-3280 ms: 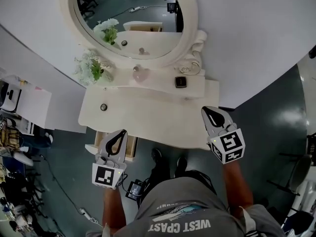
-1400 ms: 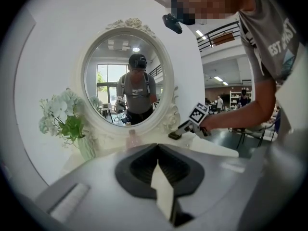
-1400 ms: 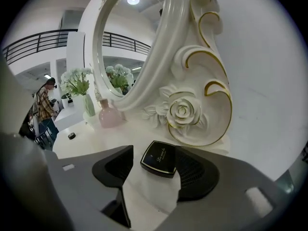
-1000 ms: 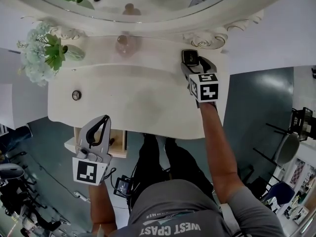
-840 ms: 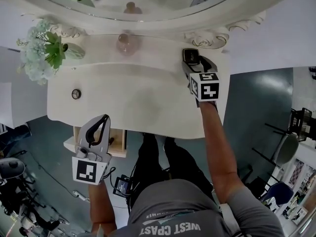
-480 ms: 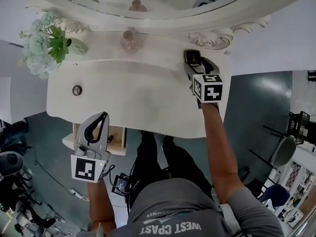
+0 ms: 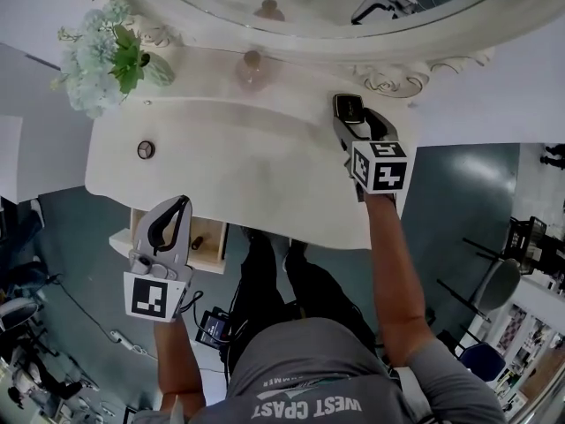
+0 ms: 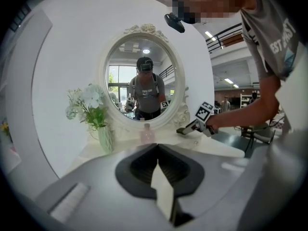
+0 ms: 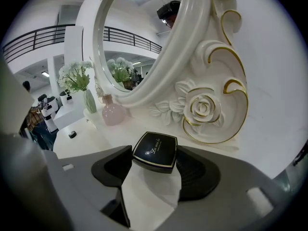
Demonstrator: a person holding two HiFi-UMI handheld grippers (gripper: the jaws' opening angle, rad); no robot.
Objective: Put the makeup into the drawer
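Observation:
A black square compact (image 7: 350, 107) lies at the back right of the white vanity table (image 7: 256, 175), below the mirror's carved rose. My right gripper (image 7: 354, 118) has its jaws on either side of it, shut on the compact (image 9: 155, 150); both pads touch its edges in the right gripper (image 9: 153, 154) view. My left gripper (image 7: 173, 208) hangs shut and empty over the front left, beside the open wooden drawer (image 7: 212, 253). Its jaws meet at the tip in the left gripper (image 8: 157, 147) view. A small round black item (image 7: 146, 149) sits on the table's left.
An oval mirror (image 7: 291, 7) stands behind the table. A pink bottle (image 7: 252, 69) and a vase of white flowers (image 7: 115, 51) stand along the back. A small dark object (image 7: 196, 242) lies in the drawer. The person's legs are under the front edge.
Since 3.3 s ago my right gripper went from the table's front edge to the compact at the back right. Over the last second both grippers hardly moved; only the head view shifted.

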